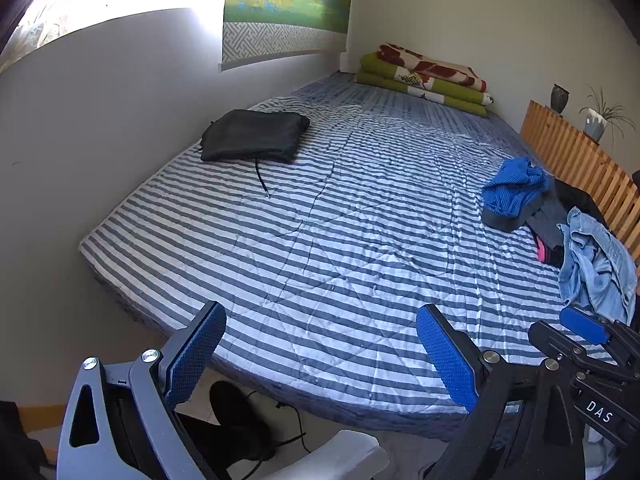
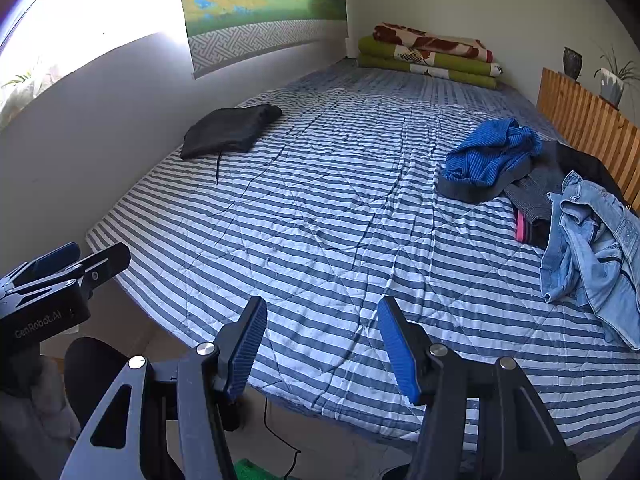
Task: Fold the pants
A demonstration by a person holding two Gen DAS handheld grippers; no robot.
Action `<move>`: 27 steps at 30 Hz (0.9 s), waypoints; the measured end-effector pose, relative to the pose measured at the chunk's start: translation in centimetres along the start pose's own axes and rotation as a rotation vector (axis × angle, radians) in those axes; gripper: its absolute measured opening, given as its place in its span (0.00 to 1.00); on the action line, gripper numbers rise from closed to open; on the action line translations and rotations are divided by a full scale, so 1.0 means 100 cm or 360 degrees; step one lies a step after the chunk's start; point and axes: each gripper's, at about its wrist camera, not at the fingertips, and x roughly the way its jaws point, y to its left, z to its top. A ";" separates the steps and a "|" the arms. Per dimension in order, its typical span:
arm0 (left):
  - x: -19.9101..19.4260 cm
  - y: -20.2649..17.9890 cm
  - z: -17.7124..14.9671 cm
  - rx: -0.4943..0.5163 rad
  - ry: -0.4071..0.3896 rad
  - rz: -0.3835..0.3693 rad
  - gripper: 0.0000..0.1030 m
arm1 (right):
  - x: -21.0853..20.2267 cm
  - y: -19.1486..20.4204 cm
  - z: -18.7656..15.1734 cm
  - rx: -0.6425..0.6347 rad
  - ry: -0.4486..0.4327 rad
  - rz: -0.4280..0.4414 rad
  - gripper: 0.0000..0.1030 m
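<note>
Crumpled light blue jeans (image 1: 596, 264) (image 2: 592, 248) lie at the right edge of the striped bed (image 1: 320, 240) (image 2: 320, 220), on top of a pile of clothes. A folded black garment (image 1: 252, 136) (image 2: 228, 130) rests flat on the far left of the bed, a cord trailing from it. My left gripper (image 1: 320, 356) hovers open over the near edge of the bed with nothing between its blue pads. My right gripper (image 2: 324, 348) is beside it, also open and holding nothing. Both are well short of the jeans.
The pile also holds a blue striped garment (image 1: 512, 188) (image 2: 492, 152) and dark grey clothes (image 2: 536, 192). Folded blankets (image 1: 424, 76) are stacked in the far corner. A slatted wooden board (image 1: 580, 160) with potted plants lines the right side. Cables lie on the floor below.
</note>
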 end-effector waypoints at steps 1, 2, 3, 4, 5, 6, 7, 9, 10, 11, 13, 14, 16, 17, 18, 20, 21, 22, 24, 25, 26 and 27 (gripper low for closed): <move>0.001 0.000 0.000 0.0001 0.0001 0.0001 0.95 | 0.000 0.000 0.000 0.0002 0.0002 0.0000 0.52; 0.001 -0.001 -0.001 0.0000 0.0002 0.0002 0.95 | 0.001 -0.001 0.000 0.0005 0.0003 0.0000 0.52; 0.001 -0.001 -0.001 0.0001 0.0003 0.0001 0.95 | 0.001 -0.001 0.000 0.0007 0.0003 0.0001 0.52; 0.002 -0.001 -0.001 0.0001 0.0003 0.0001 0.95 | 0.001 -0.001 0.000 0.0008 0.0003 0.0002 0.52; 0.002 -0.001 -0.001 0.0000 0.0003 0.0002 0.95 | 0.002 -0.001 0.000 0.0008 0.0003 0.0002 0.52; 0.002 -0.001 -0.001 -0.0001 0.0003 0.0001 0.95 | 0.002 -0.001 0.000 0.0007 0.0003 0.0002 0.52; 0.002 -0.001 -0.001 -0.0002 0.0002 0.0001 0.95 | 0.002 -0.001 0.000 0.0006 0.0004 0.0003 0.52; 0.003 0.000 0.001 -0.0002 0.0002 0.0001 0.95 | 0.003 -0.001 0.001 0.0005 0.0005 0.0005 0.52; 0.004 0.000 0.001 -0.0002 0.0001 0.0002 0.95 | 0.003 -0.001 0.001 0.0006 0.0006 0.0004 0.52; 0.003 0.000 0.001 -0.0004 0.0003 0.0002 0.95 | 0.003 -0.001 0.000 0.0007 0.0006 0.0004 0.52; 0.004 0.000 0.001 -0.0005 0.0005 0.0000 0.95 | 0.004 0.000 0.001 0.0006 0.0009 0.0005 0.52; 0.004 0.000 0.001 -0.0006 0.0005 0.0001 0.95 | 0.004 0.000 0.001 0.0005 0.0011 0.0005 0.52; 0.004 0.000 0.002 -0.0008 0.0007 -0.0002 0.95 | 0.004 0.000 0.001 0.0004 0.0011 0.0006 0.52; 0.005 0.000 0.002 -0.0008 0.0007 -0.0002 0.95 | 0.004 0.000 0.001 0.0005 0.0010 0.0005 0.52; 0.005 0.000 0.002 -0.0008 0.0007 -0.0002 0.95 | 0.004 -0.001 0.001 0.0005 0.0010 0.0006 0.52; 0.005 0.001 0.002 -0.0008 0.0007 -0.0003 0.95 | 0.004 0.000 0.001 0.0004 0.0011 0.0005 0.52; 0.005 0.002 0.002 -0.0008 0.0006 -0.0004 0.95 | 0.005 0.000 0.001 0.0004 0.0012 0.0006 0.52; 0.005 0.002 0.001 -0.0009 0.0006 -0.0004 0.95 | 0.005 0.000 0.001 0.0004 0.0013 0.0006 0.52; 0.005 0.003 0.001 -0.0009 0.0006 -0.0002 0.95 | 0.004 0.000 0.001 0.0004 0.0013 0.0006 0.52; 0.006 0.003 0.001 -0.0008 0.0007 -0.0004 0.95 | 0.004 0.000 0.001 0.0005 0.0013 0.0006 0.52; 0.006 0.004 0.002 -0.0008 0.0007 -0.0006 0.95 | 0.004 0.000 0.001 0.0006 0.0013 0.0006 0.52; 0.006 0.004 0.002 -0.0007 0.0007 -0.0003 0.95 | 0.005 0.000 0.001 0.0006 0.0014 0.0008 0.52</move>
